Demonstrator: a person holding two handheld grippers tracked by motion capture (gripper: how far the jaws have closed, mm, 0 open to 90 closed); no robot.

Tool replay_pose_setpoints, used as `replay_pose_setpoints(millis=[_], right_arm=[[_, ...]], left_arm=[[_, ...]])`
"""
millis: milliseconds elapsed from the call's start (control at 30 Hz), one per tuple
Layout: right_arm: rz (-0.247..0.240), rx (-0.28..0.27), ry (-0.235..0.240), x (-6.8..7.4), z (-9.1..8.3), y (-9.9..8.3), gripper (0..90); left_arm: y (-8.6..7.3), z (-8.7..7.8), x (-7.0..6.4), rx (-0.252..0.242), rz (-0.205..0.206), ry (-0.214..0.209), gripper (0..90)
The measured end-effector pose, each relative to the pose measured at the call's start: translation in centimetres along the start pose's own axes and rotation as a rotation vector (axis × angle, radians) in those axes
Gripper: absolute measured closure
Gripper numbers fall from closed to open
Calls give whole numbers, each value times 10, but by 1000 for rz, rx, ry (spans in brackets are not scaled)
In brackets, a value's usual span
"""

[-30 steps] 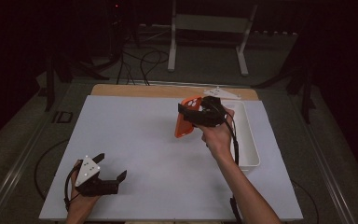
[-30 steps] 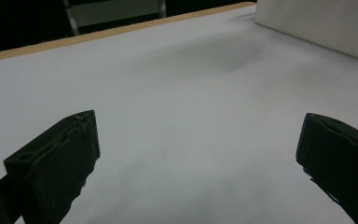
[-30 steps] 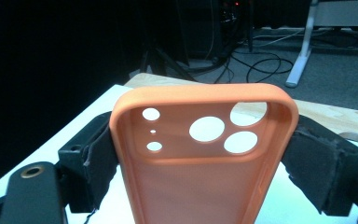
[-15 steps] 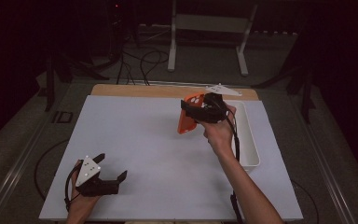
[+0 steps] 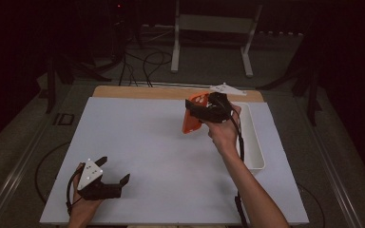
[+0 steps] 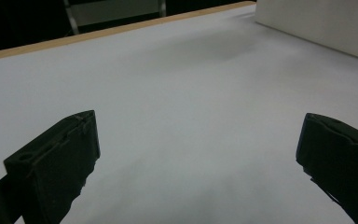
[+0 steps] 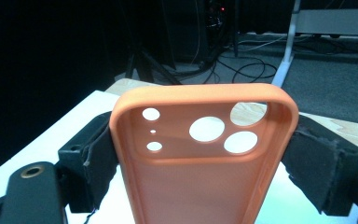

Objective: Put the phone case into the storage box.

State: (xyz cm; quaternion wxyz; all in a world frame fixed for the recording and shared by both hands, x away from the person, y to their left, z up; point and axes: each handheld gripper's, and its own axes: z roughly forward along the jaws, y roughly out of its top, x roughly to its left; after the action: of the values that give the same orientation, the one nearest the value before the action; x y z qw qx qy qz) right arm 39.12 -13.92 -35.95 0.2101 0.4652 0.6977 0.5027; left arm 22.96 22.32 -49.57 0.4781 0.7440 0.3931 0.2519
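The right tongs are clamping an orange phone case, with one padded jaw pressing on each long edge. In the right gripper view, the phone case is standing between the two jaws with its hollow inner side facing the camera and its camera end pointing away. That end is showing three large round holes and three smaller ones beside them. In the high view, the right hand is holding the tongs raised above the far right part of the counter, so the phone case is hanging in the air, clear of the white surface. It is tilting, with its lower end pointing down toward the counter.

The left tongs are sitting with their jaws wide apart and nothing between them. The left hand is keeping them low at the near left corner of the counter, well apart from the phone case. In the left gripper view, the left tongs are pointing across bare white surface.

A white tray is lying along the right side of the counter, just beside the right forearm. A strip of wood is running along the far edge of the counter. Beyond it, cables are lying on the dark floor next to a white stand.
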Motion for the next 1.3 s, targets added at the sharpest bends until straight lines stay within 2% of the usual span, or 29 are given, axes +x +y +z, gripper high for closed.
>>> replay_pose_setpoints(millis=[1033,1300], right_arm=[[25,-14,-43,-16,8,9,164],[15,-21,-58,-19,8,14,163]], left_arm=[[0,0,0,-2,1,5,2],[0,0,-1,-1,2,5,1]])
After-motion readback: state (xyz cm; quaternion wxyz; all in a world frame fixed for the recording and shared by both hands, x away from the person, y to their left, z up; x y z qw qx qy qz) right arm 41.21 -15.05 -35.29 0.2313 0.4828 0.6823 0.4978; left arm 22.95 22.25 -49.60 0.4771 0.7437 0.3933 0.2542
